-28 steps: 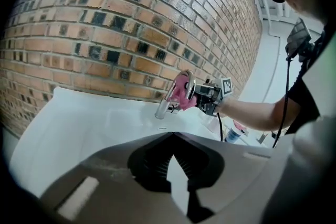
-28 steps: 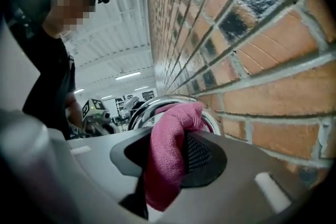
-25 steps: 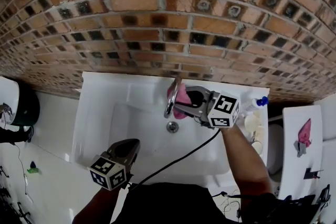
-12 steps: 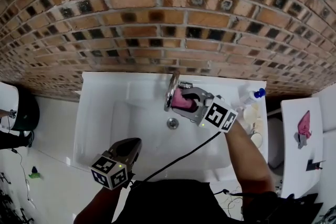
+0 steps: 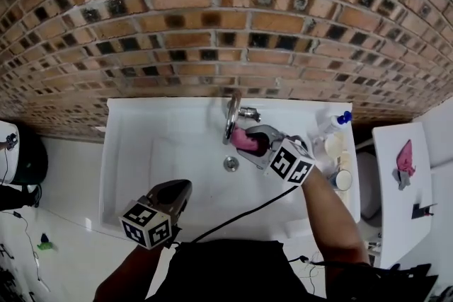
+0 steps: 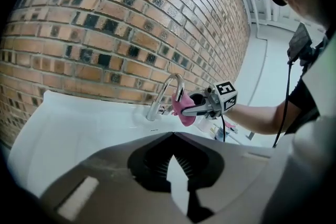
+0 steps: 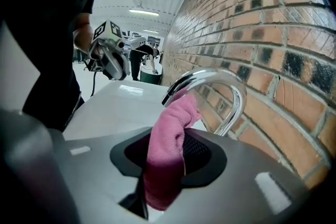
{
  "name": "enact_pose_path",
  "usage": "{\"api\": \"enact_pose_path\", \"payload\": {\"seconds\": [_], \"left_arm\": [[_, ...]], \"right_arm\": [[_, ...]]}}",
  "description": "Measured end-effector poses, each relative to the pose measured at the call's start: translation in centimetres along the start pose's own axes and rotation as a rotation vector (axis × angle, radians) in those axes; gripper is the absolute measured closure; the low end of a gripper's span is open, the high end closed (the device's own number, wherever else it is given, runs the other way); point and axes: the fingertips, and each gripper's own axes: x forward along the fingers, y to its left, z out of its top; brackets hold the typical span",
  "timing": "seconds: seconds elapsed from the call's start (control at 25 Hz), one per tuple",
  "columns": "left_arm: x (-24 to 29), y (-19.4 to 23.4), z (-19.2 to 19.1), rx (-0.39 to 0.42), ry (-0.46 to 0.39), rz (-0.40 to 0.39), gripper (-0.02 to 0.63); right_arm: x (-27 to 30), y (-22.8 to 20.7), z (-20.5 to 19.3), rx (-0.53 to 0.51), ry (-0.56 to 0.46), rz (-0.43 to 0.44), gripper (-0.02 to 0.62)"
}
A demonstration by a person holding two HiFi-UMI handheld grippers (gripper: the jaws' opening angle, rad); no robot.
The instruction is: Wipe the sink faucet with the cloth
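A curved chrome faucet (image 5: 231,118) rises at the back of the white sink (image 5: 141,152). My right gripper (image 5: 256,141) is shut on a pink cloth (image 5: 243,139) and presses it against the right side of the spout. In the right gripper view the cloth (image 7: 168,149) hangs between the jaws of this gripper (image 7: 168,134), touching the faucet arch (image 7: 220,86). My left gripper (image 5: 175,196) hovers over the sink's front left part, shut and holding nothing. The left gripper view shows its tips (image 6: 173,136) closed together, with the faucet (image 6: 165,94) and cloth (image 6: 184,112) beyond.
A brick wall (image 5: 212,25) stands behind the sink. The drain (image 5: 231,164) lies below the spout. A bottle with a blue cap (image 5: 333,122) and small items sit on the sink's right rim. A white surface (image 5: 396,194) with a pink object (image 5: 405,159) is at the right.
My right gripper has slid the cloth a little toward me along the faucet's spout. The left gripper has stayed over the front of the sink.
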Motion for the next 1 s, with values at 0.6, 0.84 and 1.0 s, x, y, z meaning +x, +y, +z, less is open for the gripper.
{"api": "enact_pose_path", "payload": {"seconds": [0.6, 0.84, 1.0], "left_arm": [[2.6, 2.7, 1.0, -0.036, 0.008, -0.042, 0.6], [2.8, 4.9, 0.7, -0.076, 0.011, -0.009, 0.6], [3.0, 6.0, 0.9, -0.108, -0.002, 0.008, 0.6]], "right_arm": [[-1.9, -15.4, -3.1, 1.108, -0.245, -0.205, 0.454], [2.4, -16.0, -3.7, 1.091, -0.069, -0.045, 0.454], [3.4, -16.6, -3.6, 1.133, -0.073, -0.016, 0.459]]}}
